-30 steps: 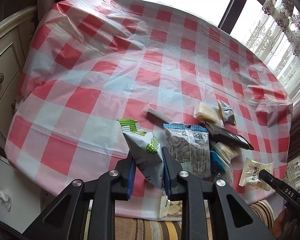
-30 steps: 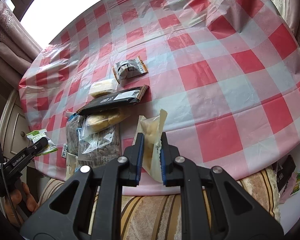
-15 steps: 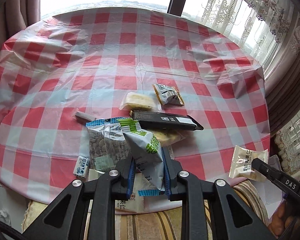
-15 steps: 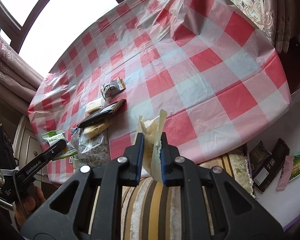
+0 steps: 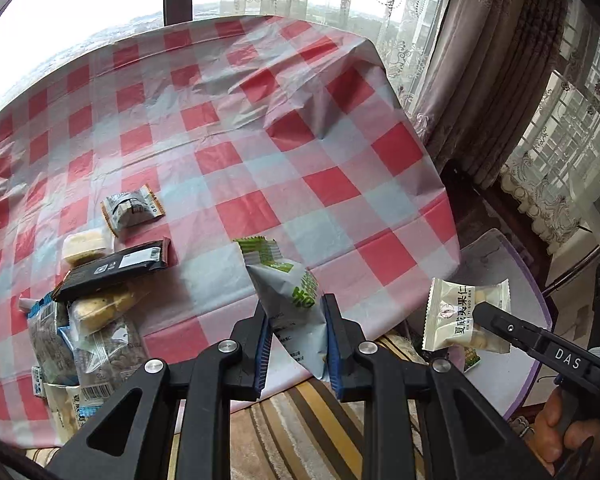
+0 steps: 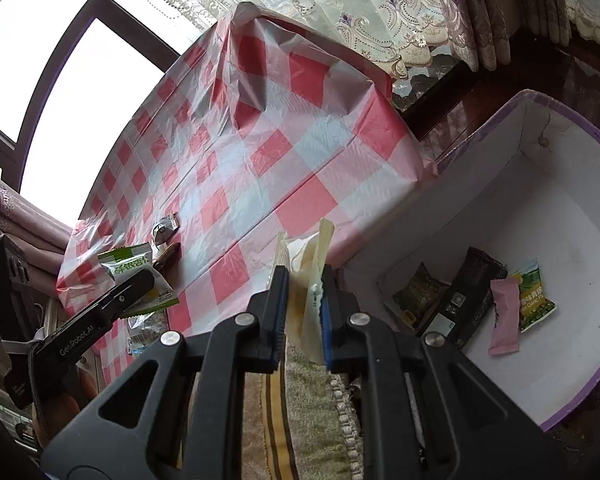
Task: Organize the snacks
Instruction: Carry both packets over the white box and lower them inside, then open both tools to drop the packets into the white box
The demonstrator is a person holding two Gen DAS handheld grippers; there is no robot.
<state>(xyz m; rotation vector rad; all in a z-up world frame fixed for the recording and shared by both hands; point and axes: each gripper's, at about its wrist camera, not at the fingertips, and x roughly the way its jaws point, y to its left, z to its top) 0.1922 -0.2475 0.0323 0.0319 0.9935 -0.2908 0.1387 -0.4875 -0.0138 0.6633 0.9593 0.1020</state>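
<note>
I am carrying 2 snacks from the tabletop (image 5: 340,208) to the white box with the purple rim (image 6: 572,184). My left gripper (image 5: 296,336) has its jaws shut tight on a green and white snack bag (image 5: 288,296). My right gripper (image 6: 303,312) has its jaws shut tight on a pale cream cookie packet (image 6: 306,280). Both snacks hang in the air near the tabletop's edge, above a striped cushion (image 6: 276,420).

In the right wrist view the box sits at 3 o'clock, low beside the tabletop. A dark green packet (image 6: 418,294), a black bar (image 6: 466,300), a pink stick (image 6: 504,316) and a green garlic-pea bag (image 6: 534,294) lie inside it. More snacks wait in a pile (image 5: 88,308) at 9 o'clock in the left wrist view.

Next, I think each hand should swing over the box, dip down, and open. Both grippers point forward and tilt down a little.
</note>
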